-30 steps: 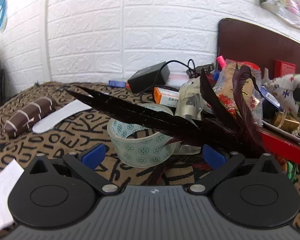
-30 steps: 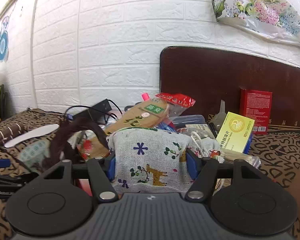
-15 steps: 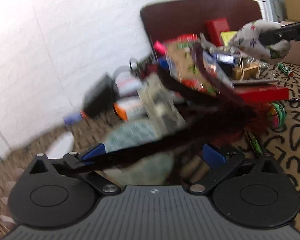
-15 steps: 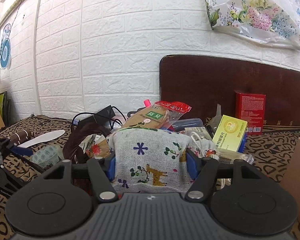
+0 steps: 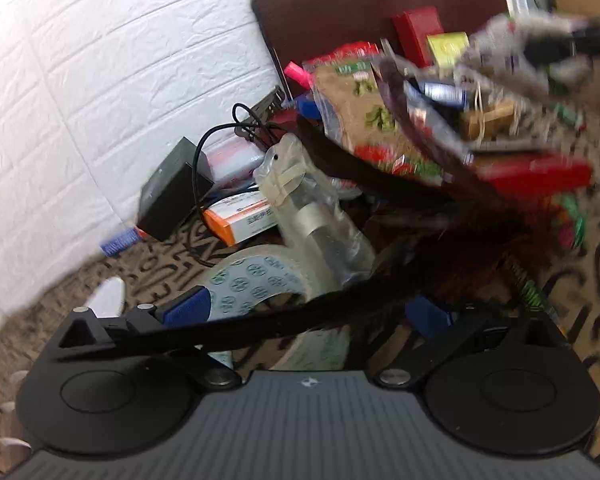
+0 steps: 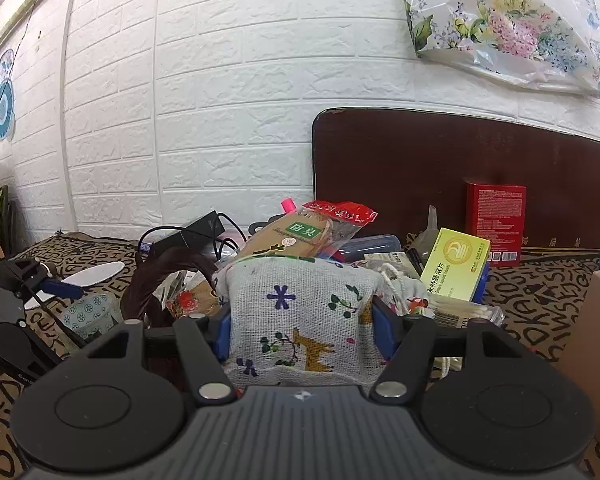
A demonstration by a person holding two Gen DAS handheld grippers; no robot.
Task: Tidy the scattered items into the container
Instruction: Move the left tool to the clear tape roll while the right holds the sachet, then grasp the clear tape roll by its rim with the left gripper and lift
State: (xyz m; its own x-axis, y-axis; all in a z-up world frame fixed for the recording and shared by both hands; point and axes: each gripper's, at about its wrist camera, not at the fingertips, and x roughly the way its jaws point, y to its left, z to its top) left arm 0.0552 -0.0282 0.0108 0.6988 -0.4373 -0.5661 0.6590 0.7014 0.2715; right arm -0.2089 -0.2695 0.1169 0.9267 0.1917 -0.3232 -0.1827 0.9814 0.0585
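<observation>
A brown letter-print cloth [image 6: 540, 304] carries a patterned tape roll [image 5: 260, 280]; an orange-ended box [image 5: 240, 220] and black adapter [image 5: 168, 196] lie behind the roll.

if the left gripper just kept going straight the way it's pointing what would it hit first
Most likely the roll of patterned tape, which sits right between and just ahead of the left gripper fingers, under the dark feathers crossing them. Behind it lies a taped clear bundle. Depth is hard to judge here.

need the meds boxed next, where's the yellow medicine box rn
Right wrist view, right of centre: the yellow medicine box leans in the pile, just right of the held cloth pouch.
</observation>
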